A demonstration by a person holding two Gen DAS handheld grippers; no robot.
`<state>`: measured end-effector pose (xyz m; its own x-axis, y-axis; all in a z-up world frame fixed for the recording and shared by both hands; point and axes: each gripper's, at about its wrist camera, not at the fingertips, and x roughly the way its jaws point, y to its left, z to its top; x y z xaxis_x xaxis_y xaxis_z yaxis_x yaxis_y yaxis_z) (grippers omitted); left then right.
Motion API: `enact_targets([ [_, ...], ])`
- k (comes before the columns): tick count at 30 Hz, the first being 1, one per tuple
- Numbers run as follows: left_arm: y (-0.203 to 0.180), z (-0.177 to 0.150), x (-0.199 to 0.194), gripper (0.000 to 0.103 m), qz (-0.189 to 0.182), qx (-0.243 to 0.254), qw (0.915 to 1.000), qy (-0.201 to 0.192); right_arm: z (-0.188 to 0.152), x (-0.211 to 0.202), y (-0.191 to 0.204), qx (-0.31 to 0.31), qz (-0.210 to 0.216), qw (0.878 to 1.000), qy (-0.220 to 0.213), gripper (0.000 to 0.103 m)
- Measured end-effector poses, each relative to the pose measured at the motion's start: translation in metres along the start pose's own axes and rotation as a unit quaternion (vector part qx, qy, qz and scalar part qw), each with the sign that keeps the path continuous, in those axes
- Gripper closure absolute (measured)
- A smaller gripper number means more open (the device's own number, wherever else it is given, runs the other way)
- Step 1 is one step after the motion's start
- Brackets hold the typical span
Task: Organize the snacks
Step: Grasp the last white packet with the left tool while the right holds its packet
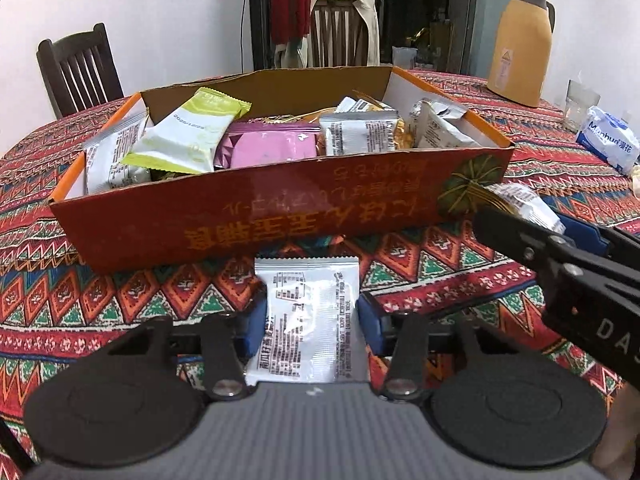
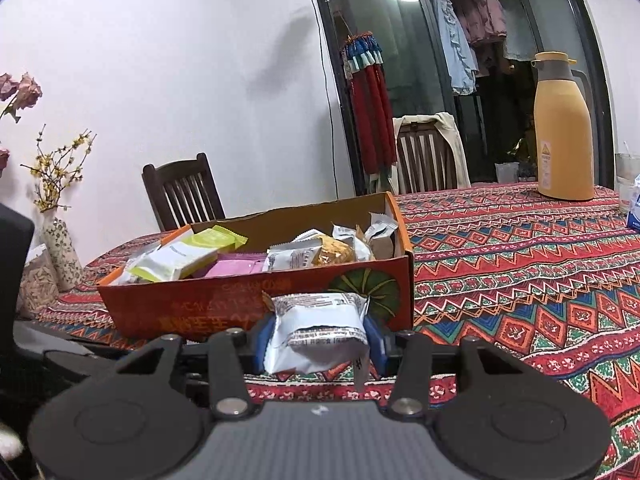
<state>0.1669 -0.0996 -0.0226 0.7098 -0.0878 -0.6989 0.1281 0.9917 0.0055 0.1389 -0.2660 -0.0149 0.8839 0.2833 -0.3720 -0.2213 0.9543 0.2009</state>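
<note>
Silver packet (image 1: 310,320) lying flat on tabletop (image 1: 120,300), lower centre, being clamped by left gripper (image 1: 312,326) jaws. White packet (image 2: 320,332) being held clamped by right gripper (image 2: 320,340), likely bound for snack box (image 2: 256,300).

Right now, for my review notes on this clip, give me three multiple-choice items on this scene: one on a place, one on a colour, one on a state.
1. Where does the yellow flask stand?
A. on the table, beyond the box
B. inside the box
C. on a chair

2. What colour is the flat packet lying in the middle of the box?
A. blue
B. pink
C. black

3. What are the left tongs doing?
A. standing wide open over bare cloth
B. closed on a white packet
C. gripping the box wall

Key: 1 A, the flask stands on the patterned tablecloth past the box. 2 B, the pink packet lies among white ones. 3 B, both blue pads press the sides of the white packet.
</note>
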Motion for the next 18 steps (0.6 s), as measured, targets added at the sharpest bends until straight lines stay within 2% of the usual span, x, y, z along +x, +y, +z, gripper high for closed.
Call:
enact_targets([
  [9,0.006,-0.005,-0.017,0.063,-0.004,-0.015,0.9998,-0.016,0.0,-0.004,0.002,-0.004,0.004,1.0,-0.011,0.057],
  [11,0.007,-0.005,-0.022,0.076,-0.003,-0.015,0.9996,-0.022,0.0,-0.005,0.003,-0.006,0.004,1.0,-0.014,0.057],
  [12,0.007,-0.005,-0.024,0.079,-0.005,-0.017,0.9996,-0.022,0.0,-0.005,0.004,-0.007,0.004,1.0,-0.015,0.057],
  [18,0.011,-0.006,-0.031,0.081,-0.012,-0.021,0.9993,-0.03,0.0,-0.007,0.006,-0.014,-0.001,1.0,-0.019,0.057],
])
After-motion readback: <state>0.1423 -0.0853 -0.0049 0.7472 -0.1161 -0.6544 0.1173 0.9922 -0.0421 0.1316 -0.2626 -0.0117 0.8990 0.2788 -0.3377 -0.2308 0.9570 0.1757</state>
